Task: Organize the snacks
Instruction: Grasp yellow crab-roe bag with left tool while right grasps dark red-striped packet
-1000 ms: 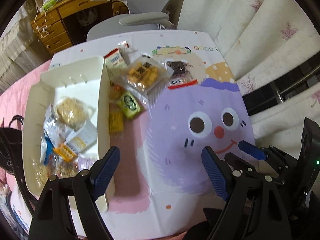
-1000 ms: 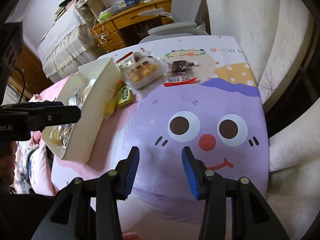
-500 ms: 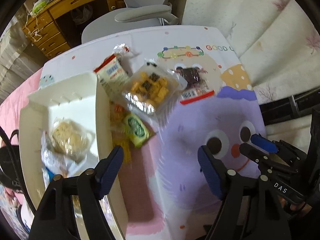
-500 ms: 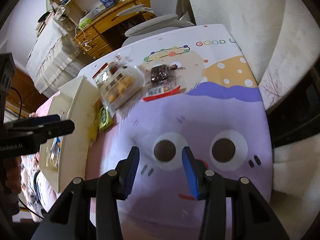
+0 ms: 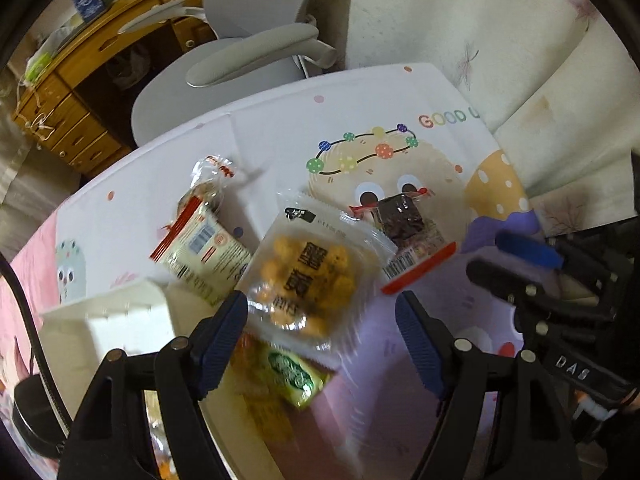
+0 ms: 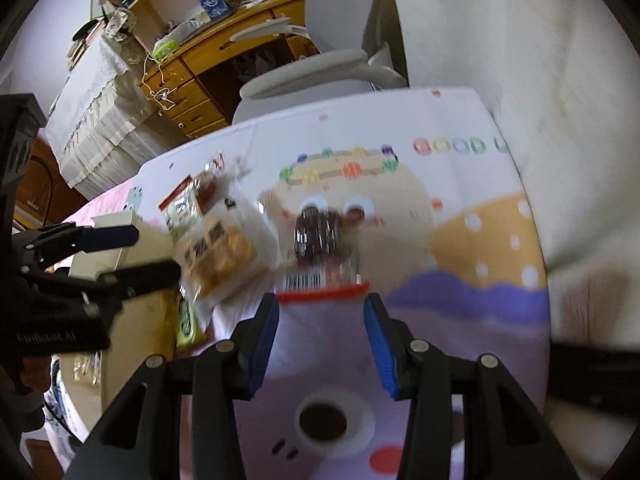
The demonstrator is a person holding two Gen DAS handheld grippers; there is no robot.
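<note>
Snacks heaped beside white tray (image 5: 120,312); left tongs (image 5: 320,332) wide, right tongs (image 6: 322,344) narrow, both empty

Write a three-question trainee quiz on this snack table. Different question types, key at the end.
1. True or false: the left tongs are clamped on the clear pack of yellow snacks.
2. Which pack lies just ahead of the right tongs? A) the green packet B) the red-edged pack of dark snacks C) the red-and-white packet
3. Fill in: the white organizer tray sits at the table's ___ side in the left wrist view.

Key: 1 false, the tongs are open and hover over it; 2 B; 3 left.
</note>
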